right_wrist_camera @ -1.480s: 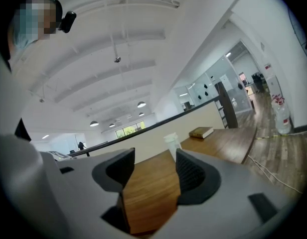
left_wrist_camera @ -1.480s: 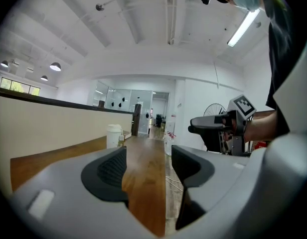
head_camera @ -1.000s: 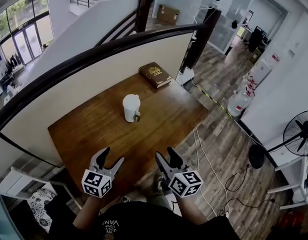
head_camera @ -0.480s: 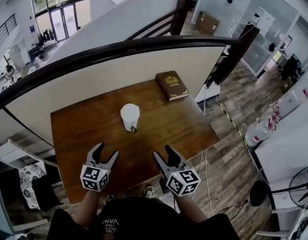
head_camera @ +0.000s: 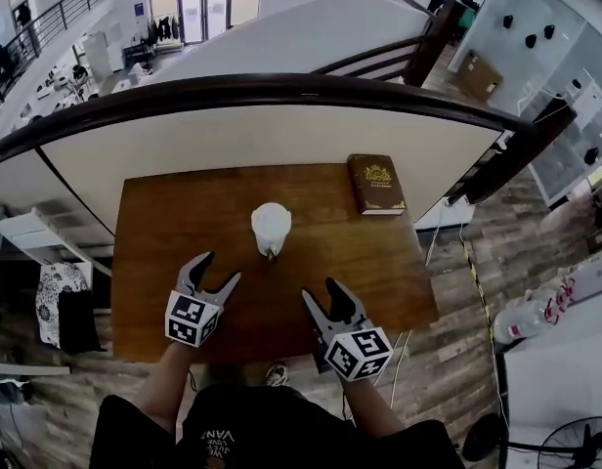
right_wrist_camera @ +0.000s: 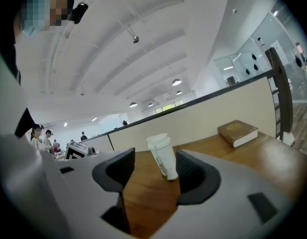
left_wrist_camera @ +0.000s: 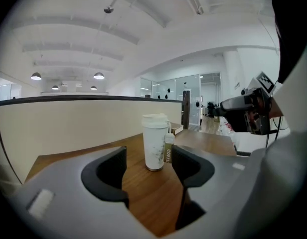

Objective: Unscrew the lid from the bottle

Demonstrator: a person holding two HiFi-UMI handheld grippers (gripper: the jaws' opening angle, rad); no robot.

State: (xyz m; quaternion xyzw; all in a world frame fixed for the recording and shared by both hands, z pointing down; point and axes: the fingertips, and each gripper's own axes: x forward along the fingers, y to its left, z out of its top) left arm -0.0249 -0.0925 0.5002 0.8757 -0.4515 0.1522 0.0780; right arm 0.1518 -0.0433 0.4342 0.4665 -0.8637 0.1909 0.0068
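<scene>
Wooden tabletop (head_camera: 174,223) beside a curved half-wall with a dark rail, carrying two items. One white bottle (head_camera: 271,231) stands upright about mid-table, slightly toward the far edge, lid (left_wrist_camera: 154,119) on, with a small brown tag (left_wrist_camera: 168,149) hanging at its side. One brown book (head_camera: 376,184) lies flat at the far right corner, well apart from the bottle. Two grippers hover over the near edge: left gripper (head_camera: 218,269) toward the near left, right gripper (head_camera: 321,291) near the middle of that edge. Both have jaws spread and nothing between them, and both point at the bottle without touching it.
</scene>
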